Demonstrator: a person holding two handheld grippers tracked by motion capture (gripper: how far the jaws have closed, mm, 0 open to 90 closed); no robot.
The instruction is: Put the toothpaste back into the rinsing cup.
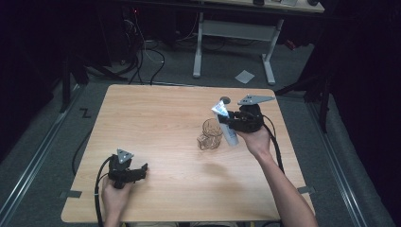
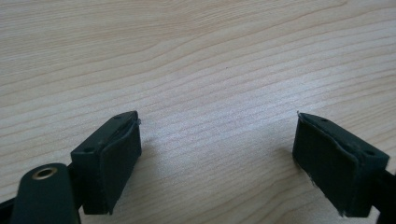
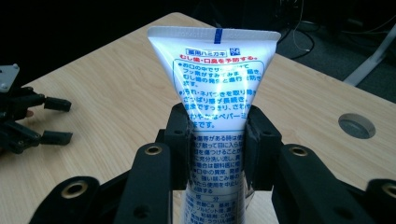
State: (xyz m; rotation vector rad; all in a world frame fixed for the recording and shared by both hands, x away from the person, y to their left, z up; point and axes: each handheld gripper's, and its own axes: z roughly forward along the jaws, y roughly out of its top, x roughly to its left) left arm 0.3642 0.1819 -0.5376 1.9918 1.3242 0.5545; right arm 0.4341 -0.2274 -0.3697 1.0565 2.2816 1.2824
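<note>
We have the right gripper [image 1: 226,122] clamped on a white tube [image 3: 215,98], both pads biting its printed body about mid-length, crimped end up and tilted away from the hand. Just below and beside the jaws stands a clear glass mug [image 1: 210,135] on the table [image 1: 156,123]. The tube's lower end sits close against the mug's rim; we cannot tell if it touches.

Risks, as we judge them: the tube is soft and glossy, so a hard squeeze may buckle it or let it slide through the pads; lowering it off-centre could nudge the light mug and tip it.

The left gripper [image 2: 217,154] rests spread wide, nothing between its jaws, bare wood ahead, well apart from the mug
</note>
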